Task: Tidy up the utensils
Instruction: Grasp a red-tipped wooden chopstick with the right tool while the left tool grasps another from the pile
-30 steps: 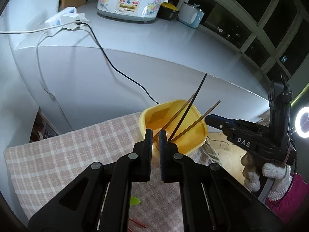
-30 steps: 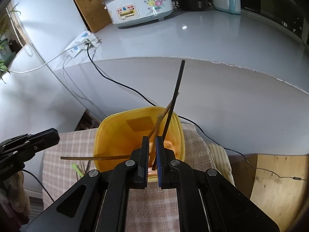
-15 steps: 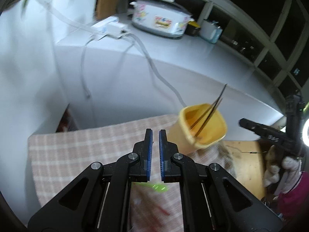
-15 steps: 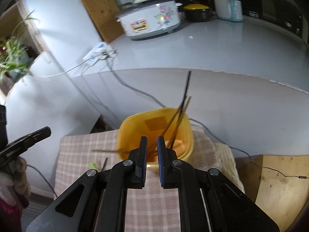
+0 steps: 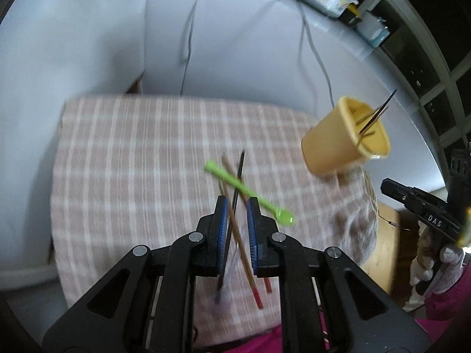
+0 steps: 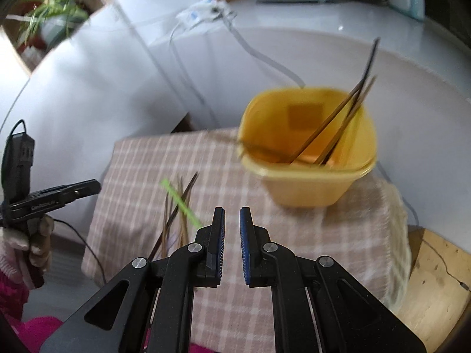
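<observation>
The checked cloth (image 5: 132, 158) on the table lies bare across its left and far stretches, open room for a claw. Near the front edge a green plastic spoon (image 5: 244, 191) and crossed chopsticks (image 5: 238, 235) clutter the way. The yellow container (image 6: 309, 158) stands at the far right corner, chopsticks (image 6: 341, 117) slanting out over its rim. Behind the table a white wall (image 5: 88, 44) and hanging cables (image 5: 188, 38) close off the back.

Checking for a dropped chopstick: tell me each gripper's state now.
Left gripper: jaws opening, empty, above the loose chopsticks.
Right gripper: nearly shut, holding nothing.
</observation>
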Demonstrator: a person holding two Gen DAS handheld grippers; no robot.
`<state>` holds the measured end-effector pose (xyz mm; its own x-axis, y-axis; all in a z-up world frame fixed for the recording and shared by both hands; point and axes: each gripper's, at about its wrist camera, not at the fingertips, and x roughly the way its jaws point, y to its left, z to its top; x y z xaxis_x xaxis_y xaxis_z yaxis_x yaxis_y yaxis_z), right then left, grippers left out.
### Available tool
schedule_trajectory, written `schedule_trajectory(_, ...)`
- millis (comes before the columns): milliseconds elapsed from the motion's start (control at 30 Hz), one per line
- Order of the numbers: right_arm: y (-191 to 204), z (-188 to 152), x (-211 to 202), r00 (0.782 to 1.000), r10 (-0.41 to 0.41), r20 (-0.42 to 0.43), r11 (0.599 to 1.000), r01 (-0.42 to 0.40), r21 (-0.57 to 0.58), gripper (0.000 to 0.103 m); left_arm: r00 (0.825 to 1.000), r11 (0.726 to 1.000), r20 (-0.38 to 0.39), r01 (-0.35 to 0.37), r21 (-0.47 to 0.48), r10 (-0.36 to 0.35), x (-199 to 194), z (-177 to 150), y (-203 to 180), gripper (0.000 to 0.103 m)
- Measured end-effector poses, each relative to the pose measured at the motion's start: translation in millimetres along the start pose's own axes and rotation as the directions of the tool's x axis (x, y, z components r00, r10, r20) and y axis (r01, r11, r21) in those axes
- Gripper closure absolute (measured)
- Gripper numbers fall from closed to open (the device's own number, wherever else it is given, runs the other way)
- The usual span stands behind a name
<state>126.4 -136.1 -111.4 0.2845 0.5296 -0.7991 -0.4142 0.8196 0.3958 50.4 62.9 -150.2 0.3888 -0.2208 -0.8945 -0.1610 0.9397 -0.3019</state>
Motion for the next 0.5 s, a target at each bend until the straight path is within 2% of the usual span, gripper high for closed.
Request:
schedule_trajectory(233,22.5,-14.6,35.6,0.992,0.050,-0.113,0.997,-0.057,-0.053,0.094,0.994,0.997,-0.090,0.050,-0.063,-0.056,27.8,-28.3,3.7,0.092)
schedule_trajectory(500,53.2,-30.2,74.5,0.967,0.090,-0.238,0.986,-0.120,-0.115,0.094,0.986,0.992,-0.143,0.072,-0.099,-0.086,58.2,-35.7,1.8,0.092)
